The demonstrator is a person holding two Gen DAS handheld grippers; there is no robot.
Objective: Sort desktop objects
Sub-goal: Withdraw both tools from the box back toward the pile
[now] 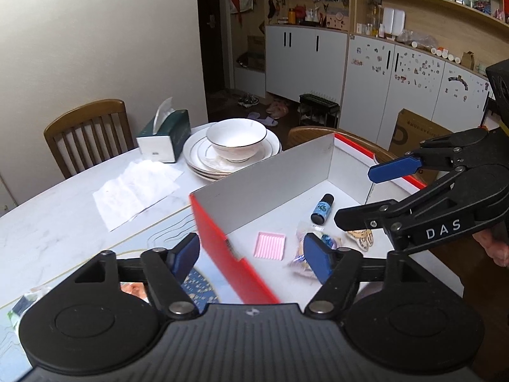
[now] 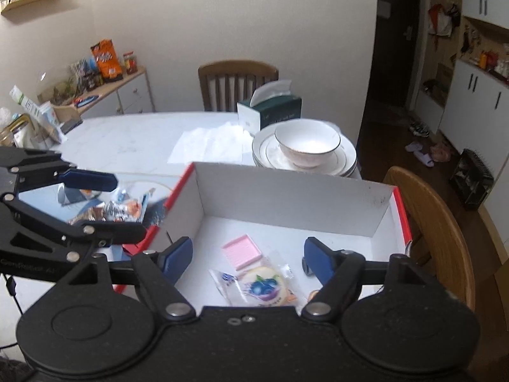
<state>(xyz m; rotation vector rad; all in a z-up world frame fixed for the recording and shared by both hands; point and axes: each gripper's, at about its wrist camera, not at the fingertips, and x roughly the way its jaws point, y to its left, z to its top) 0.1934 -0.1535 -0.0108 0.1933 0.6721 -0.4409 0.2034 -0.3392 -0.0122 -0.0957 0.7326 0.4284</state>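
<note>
Right now both of your grippers hang above the red box (image 2: 399,203) with nothing in them. Your left gripper (image 1: 251,256) has its blue pads spread wide, straddling the near red wall of the box; nothing is caught between them. Your right gripper (image 2: 248,259) is likewise spread and empty, over the white floor of the box.

Inside the box, seen from your right wrist, the pink ridged tray (image 2: 242,251) lies at 12 o'clock of the blueberry snack packet (image 2: 262,288), just beside it. From your left wrist, the small blue bottle (image 1: 322,208) lies at 1 o'clock of that pink tray, apart from it.

Beyond the box, at its 12 o'clock, a white bowl (image 2: 307,143) sits on stacked plates (image 2: 348,159), with a tissue box (image 2: 270,109) near them.
</note>
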